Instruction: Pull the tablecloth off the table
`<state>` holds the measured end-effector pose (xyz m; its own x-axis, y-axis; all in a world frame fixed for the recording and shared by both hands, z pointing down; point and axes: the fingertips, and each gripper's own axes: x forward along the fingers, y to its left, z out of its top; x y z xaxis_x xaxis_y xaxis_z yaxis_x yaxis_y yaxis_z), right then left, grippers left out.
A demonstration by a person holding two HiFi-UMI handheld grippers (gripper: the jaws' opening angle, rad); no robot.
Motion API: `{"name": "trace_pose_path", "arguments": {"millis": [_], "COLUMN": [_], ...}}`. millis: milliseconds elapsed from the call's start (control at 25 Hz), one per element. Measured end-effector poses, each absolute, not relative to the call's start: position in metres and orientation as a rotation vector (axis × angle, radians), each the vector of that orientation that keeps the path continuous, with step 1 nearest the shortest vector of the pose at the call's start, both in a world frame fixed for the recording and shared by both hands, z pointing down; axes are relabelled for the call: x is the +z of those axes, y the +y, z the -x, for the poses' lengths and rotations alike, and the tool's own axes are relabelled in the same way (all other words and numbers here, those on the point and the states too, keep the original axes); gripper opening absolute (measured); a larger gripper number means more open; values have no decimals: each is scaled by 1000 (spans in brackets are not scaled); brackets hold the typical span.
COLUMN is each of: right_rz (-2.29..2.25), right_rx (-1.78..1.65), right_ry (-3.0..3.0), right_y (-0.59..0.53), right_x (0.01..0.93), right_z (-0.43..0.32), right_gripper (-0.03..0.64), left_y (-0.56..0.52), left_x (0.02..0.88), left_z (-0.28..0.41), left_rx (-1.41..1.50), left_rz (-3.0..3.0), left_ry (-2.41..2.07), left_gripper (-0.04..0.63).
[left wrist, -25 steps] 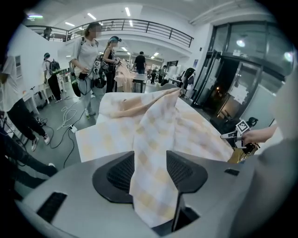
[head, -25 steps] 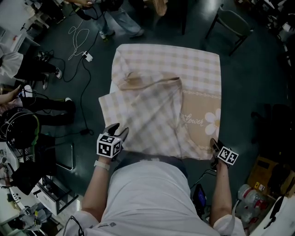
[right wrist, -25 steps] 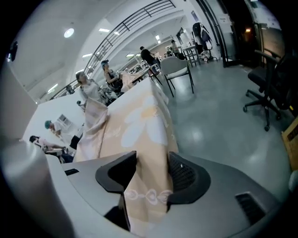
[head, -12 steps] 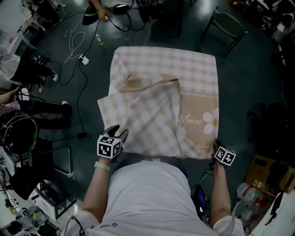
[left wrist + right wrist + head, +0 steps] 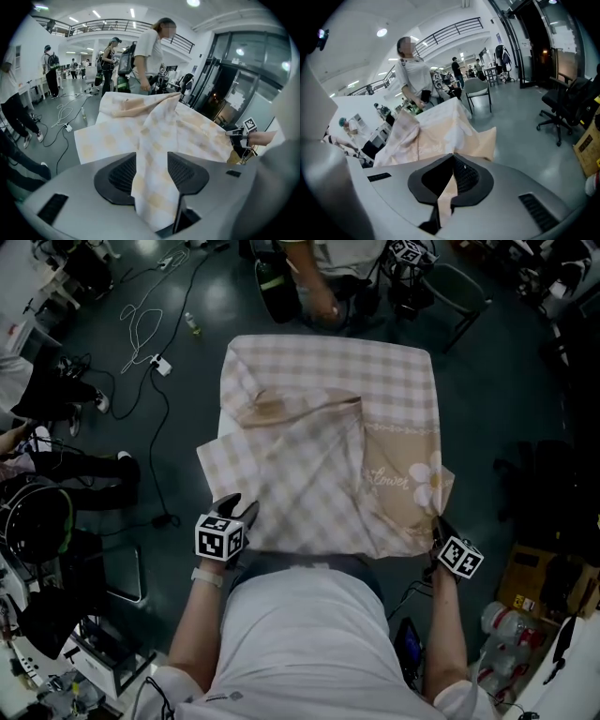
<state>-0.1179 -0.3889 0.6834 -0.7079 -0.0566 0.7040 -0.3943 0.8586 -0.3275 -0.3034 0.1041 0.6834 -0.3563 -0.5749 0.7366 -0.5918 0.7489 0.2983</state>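
The beige checked tablecloth (image 5: 328, 427) with a flower print covers the table, its left half folded over in loose creases. My left gripper (image 5: 239, 510) is at the near left edge. In the left gripper view a bunched strip of the tablecloth (image 5: 154, 126) fills the gap between the jaws of the left gripper (image 5: 152, 161) and hangs down behind them. My right gripper (image 5: 437, 526) is at the near right corner, shut on it. The corner stands lifted off the table, and the tablecloth (image 5: 436, 131) runs into the pinched jaws of the right gripper (image 5: 452, 164).
A person (image 5: 323, 277) stands at the table's far side, next to a chair (image 5: 464, 287). Cables (image 5: 150, 324) lie on the dark floor at far left, where seated people (image 5: 37, 456) are. A cardboard box (image 5: 539, 582) and an office chair (image 5: 567, 108) are to the right.
My right gripper has closed on the near right corner and risen, lifting that corner into a peak. A person has walked up to the far side. The left gripper has stayed put.
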Motion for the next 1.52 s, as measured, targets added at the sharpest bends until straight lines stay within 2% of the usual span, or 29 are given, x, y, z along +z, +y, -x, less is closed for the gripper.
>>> {"name": "trace_pose_path", "arguments": {"millis": [520, 880, 1520], "right_rz": [-171, 4, 236], "right_rx": [581, 554, 557], "right_ry": [-2466, -2546, -2499], "right_y": [-321, -257, -129], "right_x": [603, 569, 596], "right_z": [182, 256, 397], "right_gripper": [25, 25, 25], "left_y": [127, 161, 220], "left_x": [686, 694, 708], "left_z": [316, 324, 342], "left_rx": [-17, -60, -107], "left_rz": [-918, -890, -810], "left_ry": [-2037, -2037, -2047], "left_gripper": [196, 196, 196]}}
